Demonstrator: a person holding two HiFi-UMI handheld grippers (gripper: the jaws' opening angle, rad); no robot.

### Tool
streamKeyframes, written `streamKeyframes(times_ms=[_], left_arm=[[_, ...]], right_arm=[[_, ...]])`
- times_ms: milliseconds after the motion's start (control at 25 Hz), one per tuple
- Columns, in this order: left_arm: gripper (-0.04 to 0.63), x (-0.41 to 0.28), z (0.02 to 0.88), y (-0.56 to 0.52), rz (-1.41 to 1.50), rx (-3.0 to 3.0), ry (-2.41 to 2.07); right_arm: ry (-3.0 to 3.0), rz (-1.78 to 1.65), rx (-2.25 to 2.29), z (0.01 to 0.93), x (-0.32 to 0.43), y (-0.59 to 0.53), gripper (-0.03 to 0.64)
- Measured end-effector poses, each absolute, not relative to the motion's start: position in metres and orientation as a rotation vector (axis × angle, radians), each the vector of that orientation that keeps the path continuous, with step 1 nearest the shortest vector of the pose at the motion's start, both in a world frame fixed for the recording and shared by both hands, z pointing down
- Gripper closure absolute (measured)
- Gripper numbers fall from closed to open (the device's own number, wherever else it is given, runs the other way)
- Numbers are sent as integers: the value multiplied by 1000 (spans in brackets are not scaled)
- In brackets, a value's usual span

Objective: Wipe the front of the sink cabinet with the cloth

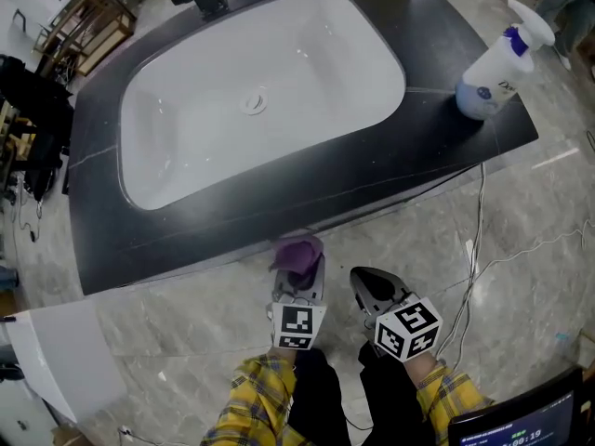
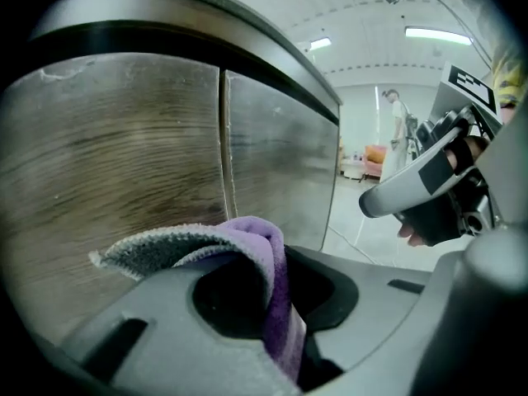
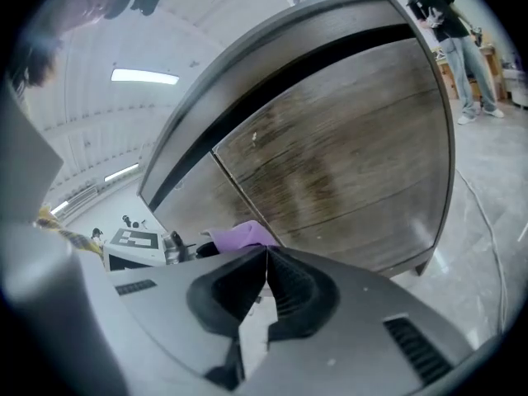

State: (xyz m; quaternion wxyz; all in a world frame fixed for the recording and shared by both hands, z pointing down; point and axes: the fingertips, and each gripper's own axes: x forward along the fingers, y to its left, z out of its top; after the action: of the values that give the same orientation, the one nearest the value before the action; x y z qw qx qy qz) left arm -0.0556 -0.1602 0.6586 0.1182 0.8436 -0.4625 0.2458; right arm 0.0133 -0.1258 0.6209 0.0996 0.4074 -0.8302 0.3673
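Left gripper [image 2: 276, 304] fingers clamp the cloth [image 2: 247, 238], seemingly touching the cabinet front [image 2: 124, 163] below the countertop edge [image 1: 390, 189] (right gripper [image 3: 264, 258] fingers closed).

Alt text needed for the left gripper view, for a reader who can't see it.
The left gripper is shut on a purple cloth, close to the wood-grain front of the sink cabinet. The right gripper shows at the right edge.

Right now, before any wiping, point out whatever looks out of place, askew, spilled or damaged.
Nothing is spilled or broken. Two things stand out: the spray bottle stands close to the right front corner of the countertop, and loose cables trail over the floor below it. The cabinet front looks streaky.
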Motion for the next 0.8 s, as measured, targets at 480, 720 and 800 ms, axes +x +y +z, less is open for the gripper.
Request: streamKeyframes(times_ms=[480,720,800], left_arm=[[538,-62,572,-124,679,2418,-1529],[538,-58,534,-111,617,2378,-1619],[538,-54,526,-109,597,2368,-1646]], right_arm=[[-2512,1046,1170,553,37,-118,612],[-2562,1004,1129,521,43,-116,612],[-2581,993,1106,512,44,-114,611]])
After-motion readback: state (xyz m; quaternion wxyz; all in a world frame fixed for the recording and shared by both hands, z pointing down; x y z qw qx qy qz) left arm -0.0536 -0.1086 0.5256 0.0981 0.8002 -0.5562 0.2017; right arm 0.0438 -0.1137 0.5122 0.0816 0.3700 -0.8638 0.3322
